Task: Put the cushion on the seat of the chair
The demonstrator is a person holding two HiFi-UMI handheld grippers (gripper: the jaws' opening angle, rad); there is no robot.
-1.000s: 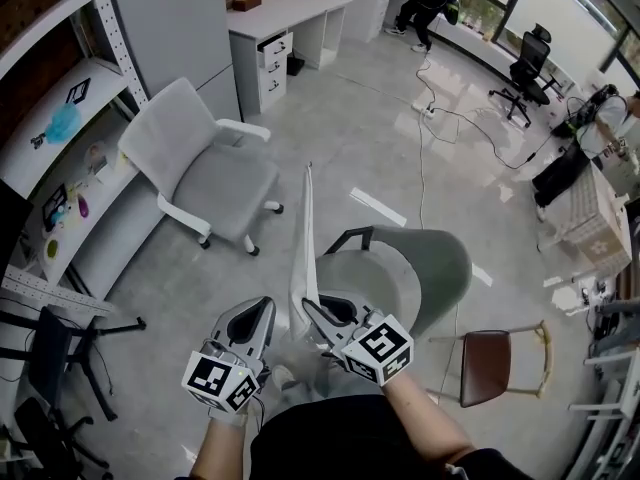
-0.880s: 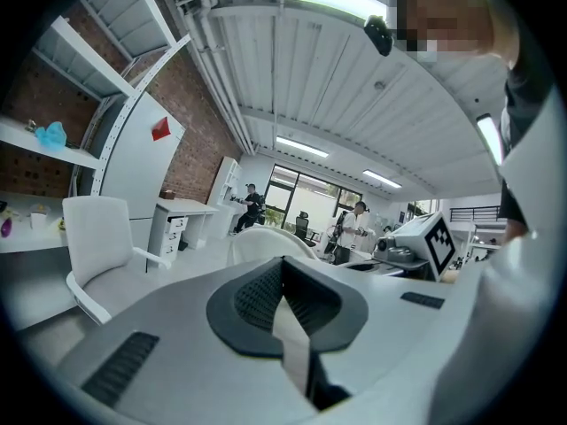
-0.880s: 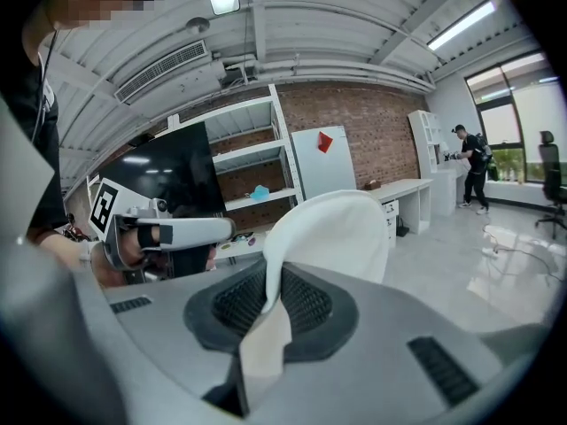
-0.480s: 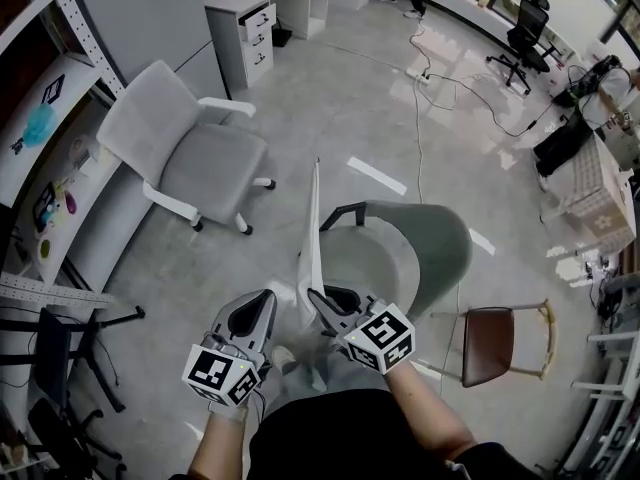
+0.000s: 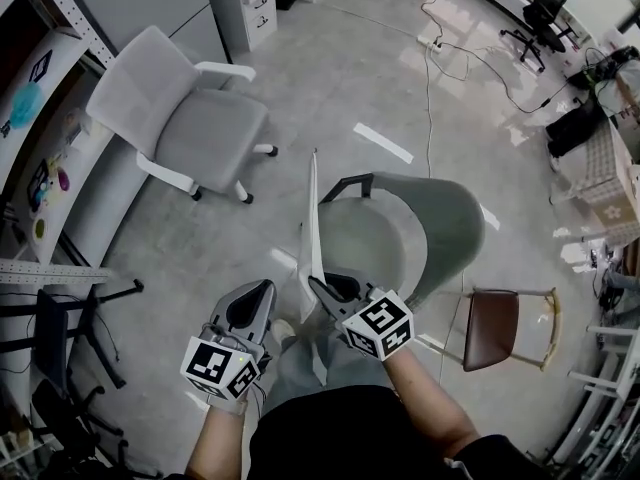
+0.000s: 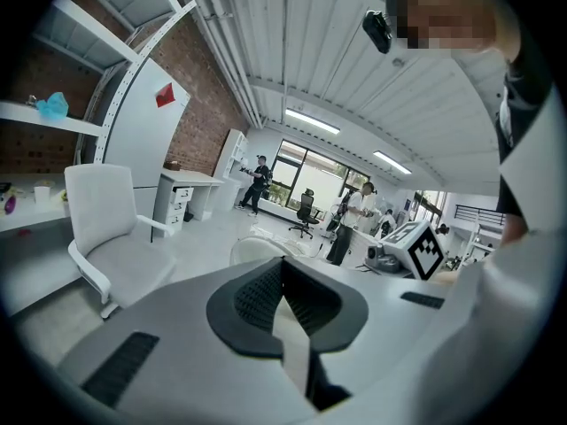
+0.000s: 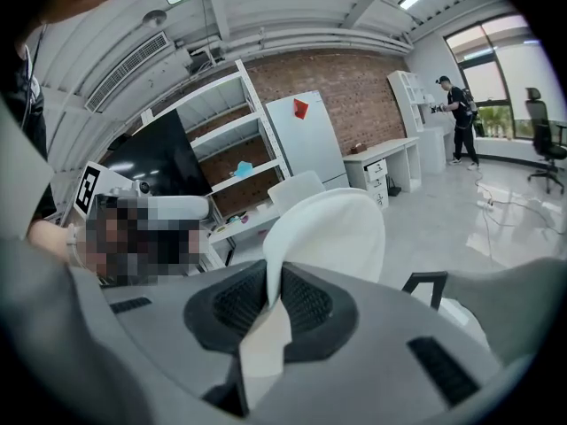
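Right claw (image 5: 318, 288) clamped on the lower edge of the cushion (image 5: 312, 218), a thin, flat white pad with a rounded top. It is held upright and appears edge-on in the head view (its broad, smooth face fills the middle of the right gripper view). Left claw (image 5: 264, 292), just beside the right one, has its ribbed black pads (image 6: 252, 295) drawn together. A pale strip shows in the slit between them; what it is cannot be told.

Directly ahead of the right claw stands the chair (image 5: 440, 228), a grey-green moulded shell with a curved back and a black armrest loop (image 5: 350, 181). The cushion is not on its seat. Well ahead of the left claw is a white-framed office chair (image 5: 200, 138) with grey padding, on the polished concrete floor (image 5: 330, 78).
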